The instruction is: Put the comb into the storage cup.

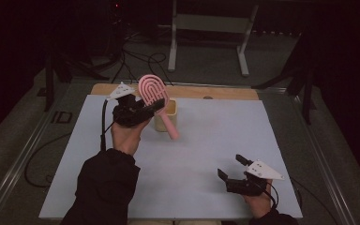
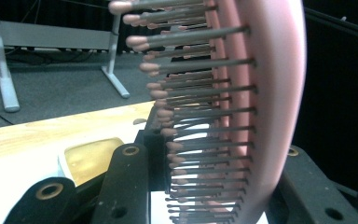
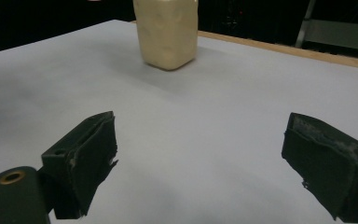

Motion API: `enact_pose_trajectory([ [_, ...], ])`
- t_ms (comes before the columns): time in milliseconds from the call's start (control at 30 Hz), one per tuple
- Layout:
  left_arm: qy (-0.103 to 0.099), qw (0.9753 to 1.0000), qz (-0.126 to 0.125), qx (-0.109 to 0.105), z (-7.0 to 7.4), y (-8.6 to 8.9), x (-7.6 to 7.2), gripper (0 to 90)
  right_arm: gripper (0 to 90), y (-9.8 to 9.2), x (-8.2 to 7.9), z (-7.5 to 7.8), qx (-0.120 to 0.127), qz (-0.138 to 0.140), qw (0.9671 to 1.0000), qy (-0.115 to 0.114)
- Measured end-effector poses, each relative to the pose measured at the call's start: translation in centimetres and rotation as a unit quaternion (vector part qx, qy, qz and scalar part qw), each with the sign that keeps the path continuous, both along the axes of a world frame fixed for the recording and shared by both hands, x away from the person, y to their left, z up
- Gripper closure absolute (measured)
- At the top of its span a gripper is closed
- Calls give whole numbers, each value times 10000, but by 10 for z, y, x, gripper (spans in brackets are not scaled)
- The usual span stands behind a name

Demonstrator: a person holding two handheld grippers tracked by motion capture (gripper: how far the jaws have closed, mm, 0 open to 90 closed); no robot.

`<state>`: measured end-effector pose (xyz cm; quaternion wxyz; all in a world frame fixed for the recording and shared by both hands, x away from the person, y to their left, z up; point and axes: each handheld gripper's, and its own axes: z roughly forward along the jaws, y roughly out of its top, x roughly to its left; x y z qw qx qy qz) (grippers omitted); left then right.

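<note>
pink hairbrush (image 2: 261,93) head cut off at top edge, cream cup (image 1: 168,115) partly hidden behind it

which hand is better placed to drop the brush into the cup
Left. The left tool already grips the pink hairbrush right beside the cream cup. The right tool sits open near the table's front edge, far from the cup.

Pink hairbrush (image 2: 261,93) clamped between the left gripper's (image 2: 205,186) black jaws
Its rows of pink-tipped bristles (image 2: 191,116) point toward the gripper's left jaw; beyond that jaw sits a cream cup (image 2: 91,158) on the white table (image 2: 18,172), with a grey metal frame (image 2: 9,56) standing farther off
</note>
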<state>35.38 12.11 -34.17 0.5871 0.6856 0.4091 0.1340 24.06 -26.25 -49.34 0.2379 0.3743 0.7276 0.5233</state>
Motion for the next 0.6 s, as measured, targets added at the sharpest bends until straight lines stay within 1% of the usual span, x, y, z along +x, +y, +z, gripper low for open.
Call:
enact_pose_trajectory([
  [400, -58, 9999, 62, 98, 6, 0, 5, 647, 99, 0, 0, 0, 0, -19, 10000, -15],
  [600, -68, 9999, 83, 135, 7, 1, 8, 647, 99, 0, 0, 0, -9, -23, 10000, -21],
])
